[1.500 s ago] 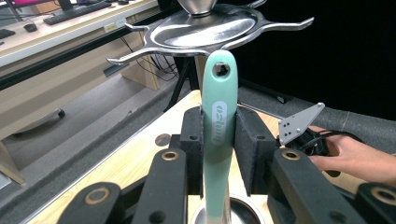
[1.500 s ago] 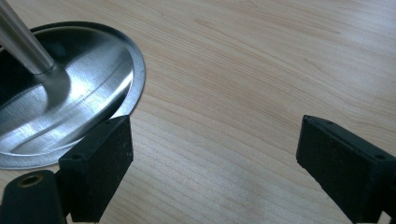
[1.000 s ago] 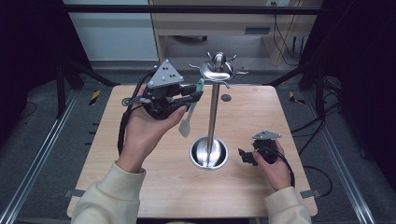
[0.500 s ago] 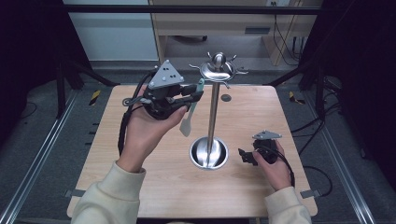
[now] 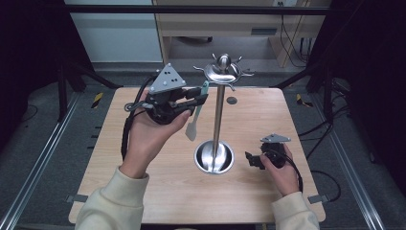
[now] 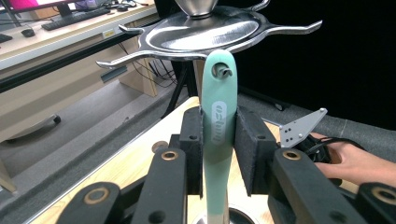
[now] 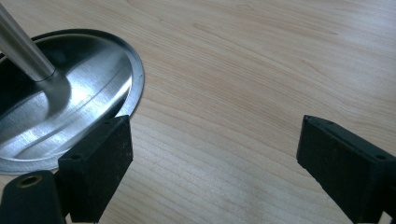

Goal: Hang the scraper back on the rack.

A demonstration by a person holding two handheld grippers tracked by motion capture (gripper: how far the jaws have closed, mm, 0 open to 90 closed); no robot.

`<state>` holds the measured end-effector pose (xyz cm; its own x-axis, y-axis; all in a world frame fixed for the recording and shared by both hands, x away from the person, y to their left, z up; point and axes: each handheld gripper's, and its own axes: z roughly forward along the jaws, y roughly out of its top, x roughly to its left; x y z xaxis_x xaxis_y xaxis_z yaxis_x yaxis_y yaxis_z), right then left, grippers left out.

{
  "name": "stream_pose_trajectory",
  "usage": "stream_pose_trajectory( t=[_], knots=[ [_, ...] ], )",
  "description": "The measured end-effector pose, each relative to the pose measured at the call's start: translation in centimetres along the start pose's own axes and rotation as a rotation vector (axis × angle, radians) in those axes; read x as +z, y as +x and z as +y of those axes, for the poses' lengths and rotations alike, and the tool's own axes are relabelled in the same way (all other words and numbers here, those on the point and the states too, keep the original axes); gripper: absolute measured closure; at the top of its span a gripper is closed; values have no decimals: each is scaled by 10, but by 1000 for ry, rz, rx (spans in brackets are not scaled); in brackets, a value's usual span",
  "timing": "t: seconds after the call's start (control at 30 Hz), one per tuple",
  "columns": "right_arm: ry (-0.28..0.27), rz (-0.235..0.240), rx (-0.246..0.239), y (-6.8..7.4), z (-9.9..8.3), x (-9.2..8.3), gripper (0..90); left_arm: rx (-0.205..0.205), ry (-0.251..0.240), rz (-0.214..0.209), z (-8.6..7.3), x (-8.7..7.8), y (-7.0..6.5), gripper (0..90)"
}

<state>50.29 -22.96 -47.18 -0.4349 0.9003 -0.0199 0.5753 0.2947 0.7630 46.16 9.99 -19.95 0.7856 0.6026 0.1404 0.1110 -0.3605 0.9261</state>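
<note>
Blade of the mint-green plastic spatula cut off at the bottom of the left gripper view; in the high view seen hanging pale below the left gripper, its lower end in front of the bench top. Hanging hole at the top of the handle just under a prong of the polished steel hook stand; whether prong and hole touch cannot be told. Fingers of the left gripper narrow, pressed on both sides of the spatula handle, held high above the light wooden bench. Stand's upper disc cropped at the top of the left gripper view, its post partly hidden behind the handle. Right gripper low on the bench just beside the stand's round steel base, fingers wide apart with bare wood between them, right one cut by the frame edge. Plenty of open bench near the front edge and to the left; small dark round inset near the far edge.
</note>
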Motion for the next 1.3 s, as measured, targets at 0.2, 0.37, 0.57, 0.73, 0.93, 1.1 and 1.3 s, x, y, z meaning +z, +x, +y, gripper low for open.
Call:
stream_pose_trajectory(
  t=[0.2, 0.37, 0.57, 0.73, 0.93, 1.1, 1.3],
  knots=[
    [-3, 2, -4, 1, 1, -1, 108, 4, 0, -8, 0, 0, 1, 733],
    [-2, -1, -7, 2, 1, -2, 109, 6, 1, 0, 1, 0, 0, 732],
    [1, -7, -12, 2, 1, -2, 108, 12, 13, -2, 1, 0, 0, 725],
    [1, -9, -5, 0, 0, -2, 107, 22, 6, 10, 1, -3, -1, 679],
    [0, -9, -5, 1, 0, -2, 106, 37, 4, 38, -1, -8, -4, 532],
    [4, -12, -4, 1, 0, -2, 102, 40, 28, 50, -6, -14, -8, 294],
    [8, -12, -13, 1, 0, -1, 102, 17, 26, 56, -20, -25, -13, 51]
  ],
)
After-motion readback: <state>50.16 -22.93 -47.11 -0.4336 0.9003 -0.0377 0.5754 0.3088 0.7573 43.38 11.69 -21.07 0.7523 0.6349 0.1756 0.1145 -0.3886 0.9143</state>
